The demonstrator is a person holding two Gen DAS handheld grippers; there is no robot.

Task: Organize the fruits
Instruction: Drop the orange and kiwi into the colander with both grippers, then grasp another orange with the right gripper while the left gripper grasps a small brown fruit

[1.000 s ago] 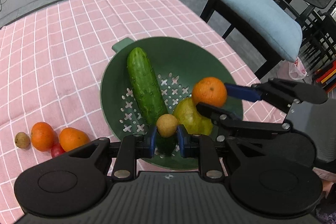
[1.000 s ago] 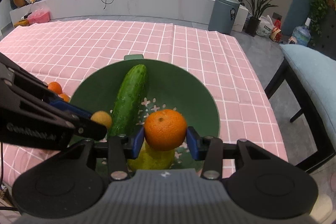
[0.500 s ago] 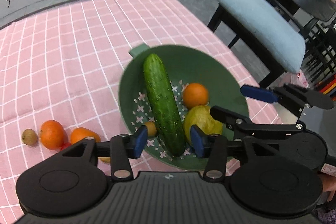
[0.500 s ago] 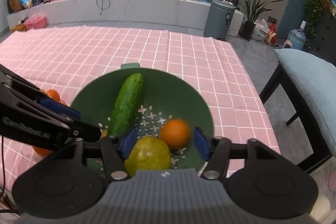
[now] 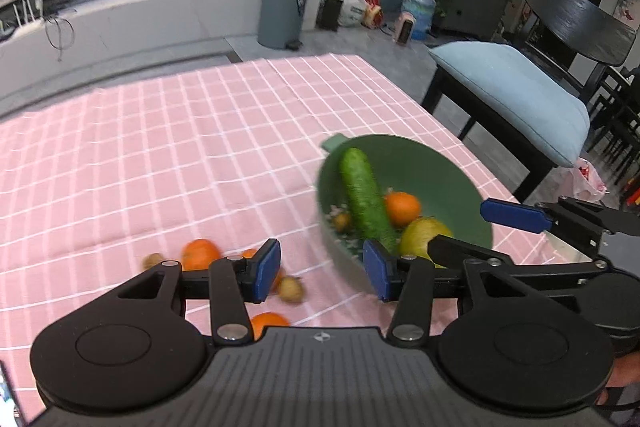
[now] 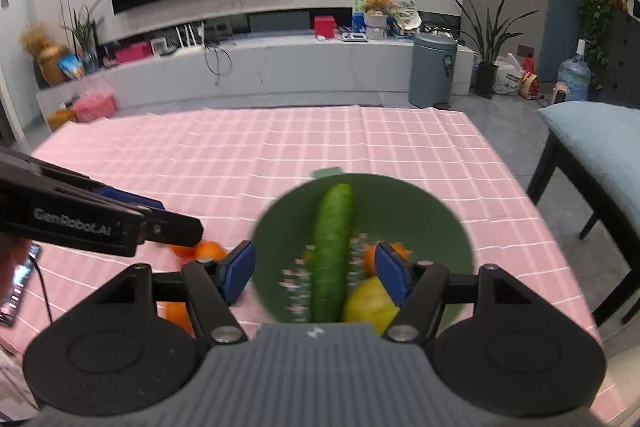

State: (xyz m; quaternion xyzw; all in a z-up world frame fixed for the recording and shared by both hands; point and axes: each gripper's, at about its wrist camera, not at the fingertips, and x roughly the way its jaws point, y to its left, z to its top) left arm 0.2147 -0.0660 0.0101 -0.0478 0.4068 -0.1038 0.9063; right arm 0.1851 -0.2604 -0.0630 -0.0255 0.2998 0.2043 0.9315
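While both grippers hang empty with fingers spread wide, the loose fruit sits lower left in the left wrist view, and that is what the next pick looks to turn on. The left gripper (image 5: 320, 273) is clearly the nearer one: a small brownish fruit (image 5: 291, 289) lies just beside its left pad, with an orange (image 5: 200, 254) and another little brown one (image 5: 153, 260) further left, and a second orange (image 5: 267, 321) tucked low by the body; a third peeks behind the pad, blurred. The right gripper (image 6: 316, 273) looks straight down into the green colander (image 6: 420, 203), where one cucumber (image 6: 332, 251) lies lengthwise away from the camera, beside one orange, one yellow-green fruit (image 6: 368, 303) and one small brown fruit.
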